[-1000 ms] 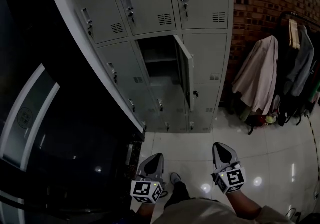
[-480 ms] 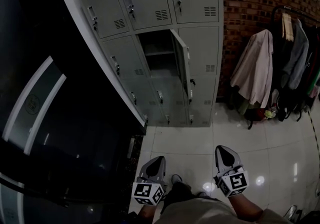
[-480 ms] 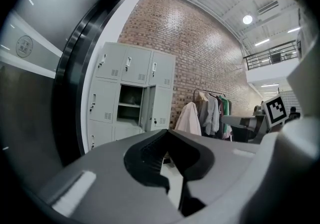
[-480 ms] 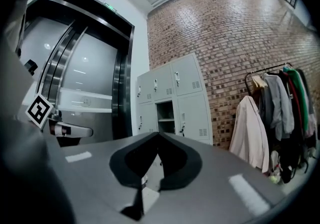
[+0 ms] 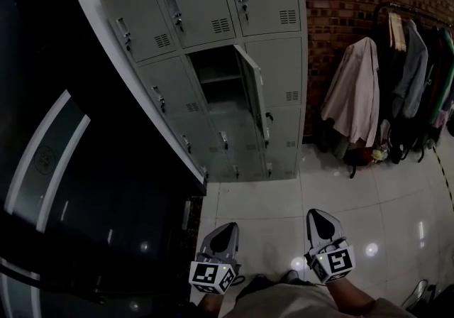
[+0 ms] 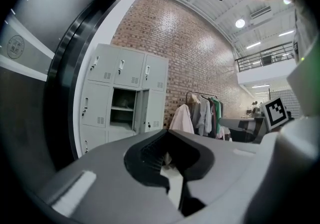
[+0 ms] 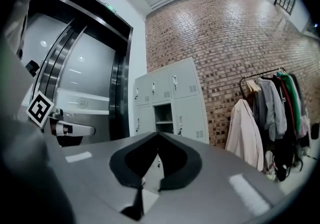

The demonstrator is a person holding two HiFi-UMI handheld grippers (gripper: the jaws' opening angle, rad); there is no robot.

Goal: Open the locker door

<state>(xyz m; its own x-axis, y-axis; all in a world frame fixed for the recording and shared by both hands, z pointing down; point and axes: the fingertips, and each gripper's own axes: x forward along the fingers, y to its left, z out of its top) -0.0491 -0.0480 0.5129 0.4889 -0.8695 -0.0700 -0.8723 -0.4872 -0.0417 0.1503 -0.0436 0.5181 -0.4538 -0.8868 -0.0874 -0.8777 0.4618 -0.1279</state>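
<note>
The grey locker block (image 5: 213,18) stands against the brick wall, also in the left gripper view (image 6: 102,70) and the right gripper view (image 7: 187,85). Its middle-column door (image 5: 250,89) is swung out to the right, and the open compartment (image 5: 215,75) shows a shelf inside. My left gripper (image 5: 222,228) and right gripper (image 5: 320,214) hang low by my body over the tiled floor, well short of the lockers. Both are shut with nothing between the jaws, as the left gripper (image 6: 167,132) and the right gripper (image 7: 157,135) show in their own views.
A clothes rack (image 5: 408,75) with several hanging garments and a beige coat (image 5: 352,96) stands right of the lockers. A dark glass wall (image 5: 71,167) runs along the left. Glossy white floor tiles (image 5: 262,199) lie between me and the lockers.
Both grippers have sunk slightly lower in the head view and the lockers have shifted a little left. The locker door stays open at the same angle.
</note>
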